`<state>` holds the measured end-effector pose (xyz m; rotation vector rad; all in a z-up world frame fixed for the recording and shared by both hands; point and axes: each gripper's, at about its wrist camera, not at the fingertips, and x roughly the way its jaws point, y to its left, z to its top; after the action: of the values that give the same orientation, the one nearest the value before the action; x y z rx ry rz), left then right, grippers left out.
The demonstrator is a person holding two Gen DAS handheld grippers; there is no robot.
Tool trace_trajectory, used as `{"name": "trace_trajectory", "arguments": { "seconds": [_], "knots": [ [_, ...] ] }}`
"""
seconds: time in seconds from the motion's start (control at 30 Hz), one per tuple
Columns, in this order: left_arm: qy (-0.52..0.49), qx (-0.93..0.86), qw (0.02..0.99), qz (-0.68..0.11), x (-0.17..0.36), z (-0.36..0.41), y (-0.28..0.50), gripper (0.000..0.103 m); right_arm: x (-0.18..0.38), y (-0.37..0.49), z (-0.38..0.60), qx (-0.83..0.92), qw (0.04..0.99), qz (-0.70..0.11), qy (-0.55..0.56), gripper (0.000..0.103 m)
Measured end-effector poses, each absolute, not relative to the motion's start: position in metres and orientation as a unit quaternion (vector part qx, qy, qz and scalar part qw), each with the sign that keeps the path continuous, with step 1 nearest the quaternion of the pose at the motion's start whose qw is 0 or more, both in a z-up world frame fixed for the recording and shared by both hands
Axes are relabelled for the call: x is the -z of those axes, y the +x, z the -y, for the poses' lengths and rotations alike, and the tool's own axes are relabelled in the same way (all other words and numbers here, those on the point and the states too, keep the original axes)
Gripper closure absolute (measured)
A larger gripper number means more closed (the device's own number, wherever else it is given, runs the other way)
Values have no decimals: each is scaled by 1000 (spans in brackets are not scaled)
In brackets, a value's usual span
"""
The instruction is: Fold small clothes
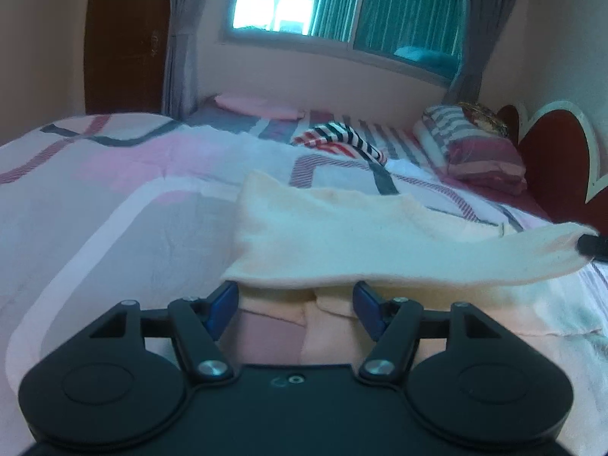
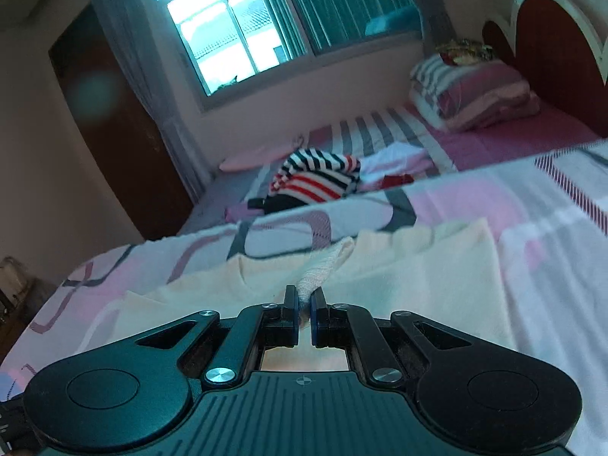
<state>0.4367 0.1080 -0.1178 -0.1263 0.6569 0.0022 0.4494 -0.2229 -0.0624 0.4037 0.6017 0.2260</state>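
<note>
Left gripper (image 1: 295,304) spread, empty, beside cream garment (image 1: 342,239); right gripper (image 2: 304,304) pinches its corner. Thin pinch may slip, dropping fold.

bedroom in home. wide bed under pink, grey and white patterned bedsheet (image 1: 114,205); dark red heart-shaped wooden headboard with white trim (image 1: 558,159) at its head; stack of folded striped pink and grey blankets (image 2: 475,91) beside it. sliding glass window with teal curtain (image 1: 342,0), grey side drapes, dark brown wooden door (image 1: 125,38), plain pale walls. loose red, white and black striped garment (image 2: 315,178) on bed.
</note>
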Motion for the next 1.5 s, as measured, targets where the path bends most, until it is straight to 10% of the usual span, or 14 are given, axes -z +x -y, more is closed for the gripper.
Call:
{"name": "trace_trajectory", "arguments": {
  "seconds": [1.13, 1.23, 1.5],
  "knots": [
    [-1, -12, 931, -364, 123, -105, 438, 37, 116, 428, 294, -9, 912, -364, 188, 97],
    [-14, 26, 948, -318, 101, -102, 422, 33, 99, 415, 290, 17, 931, -327, 163, 70],
    [44, 78, 930, -356, 119, -60, 456, 32, 120, 432, 257, -18, 923, -362, 126, 81]
  ]
}}
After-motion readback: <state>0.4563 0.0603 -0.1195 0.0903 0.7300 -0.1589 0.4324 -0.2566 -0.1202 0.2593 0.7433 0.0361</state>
